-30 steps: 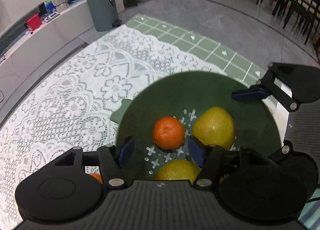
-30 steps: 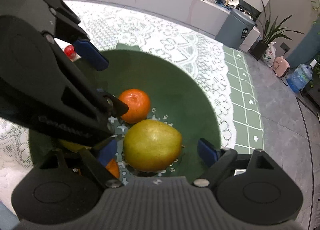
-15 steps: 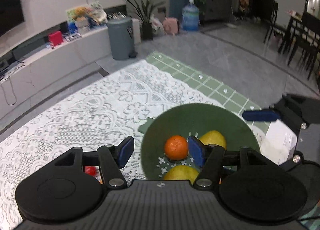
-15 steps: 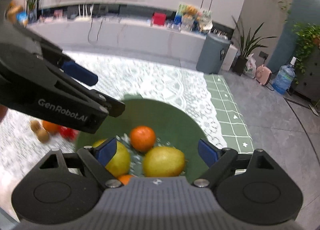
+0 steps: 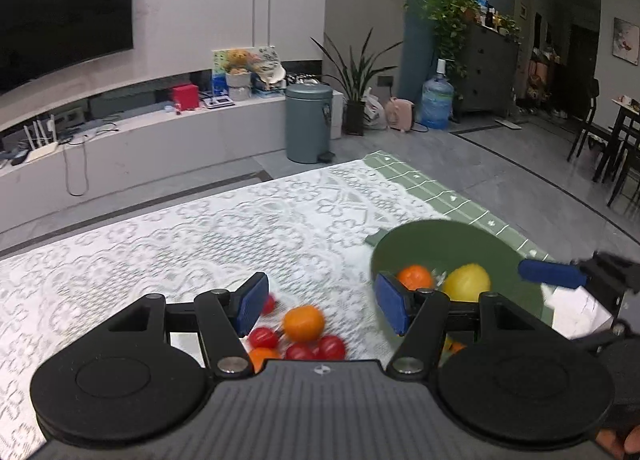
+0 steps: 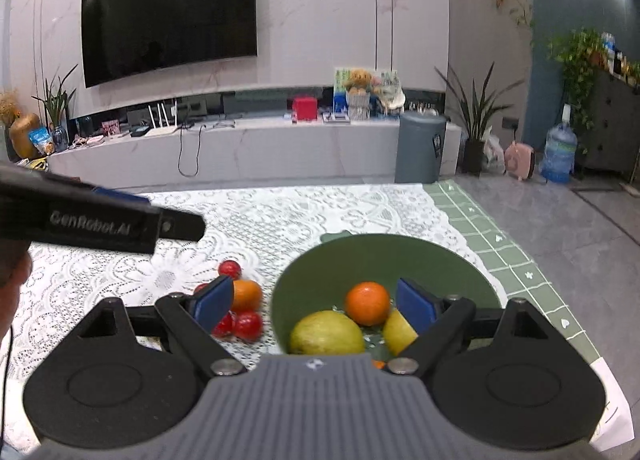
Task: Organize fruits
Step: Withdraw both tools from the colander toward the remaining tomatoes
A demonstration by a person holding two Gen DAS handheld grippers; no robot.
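**Green bowl part-filled, more fruit loose on the lace cloth**

Green bowl (image 6: 384, 260) standing on the white lace tablecloth (image 5: 180, 244), near the edge where a green checked cloth (image 6: 516, 260) shows beneath. Inside the bowl: one orange mandarin (image 6: 367, 303) toward the middle, a yellow-green pear (image 6: 326, 334) lying at the near side, a second yellow fruit (image 6: 396, 334) just right of it, partly hidden behind a blue pad. A sliver of something orange at the very bottom of the bowl, too hidden to name.

Outside the bowl, just to its left on the lace: a loose mandarin (image 5: 303, 323) with a cluster of small red tomatoes (image 5: 316, 348) touching it, one more red tomato (image 6: 230, 268) a little farther back.

Left gripper (image 5: 318, 306) held above the loose fruit, jaws spread, nothing between the pads. Right gripper (image 6: 314, 306) above the bowl's near rim, jaws wide apart, gripping nothing. White paper (image 5: 576, 316) lying beside the bowl on the right.
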